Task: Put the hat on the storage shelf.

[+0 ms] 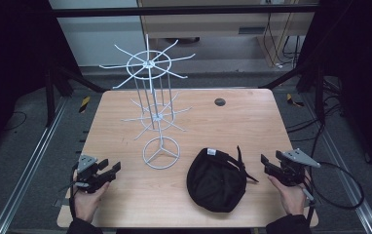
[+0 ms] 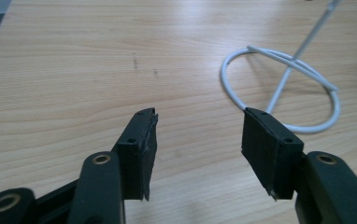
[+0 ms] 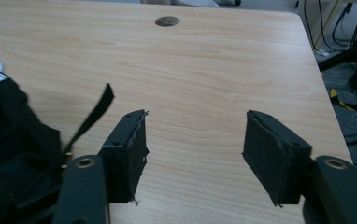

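Black cap [image 1: 216, 179] lies upturned on the tabletop [image 1: 252, 122], just right of the white wire rack [image 1: 156, 112]; the right claw [image 1: 266, 165] is nearer it than the left claw [image 1: 110, 167], both gaping wide and empty.

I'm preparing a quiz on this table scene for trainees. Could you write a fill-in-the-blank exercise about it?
1. The black cap lies on the wooden table, nearest the ____ gripper.
2. The white wire rack stands on a base shaped like a ____.
3. The left gripper has its jaws ____.
4. The right gripper holds ____.

Missing words: right; ring; open; nothing
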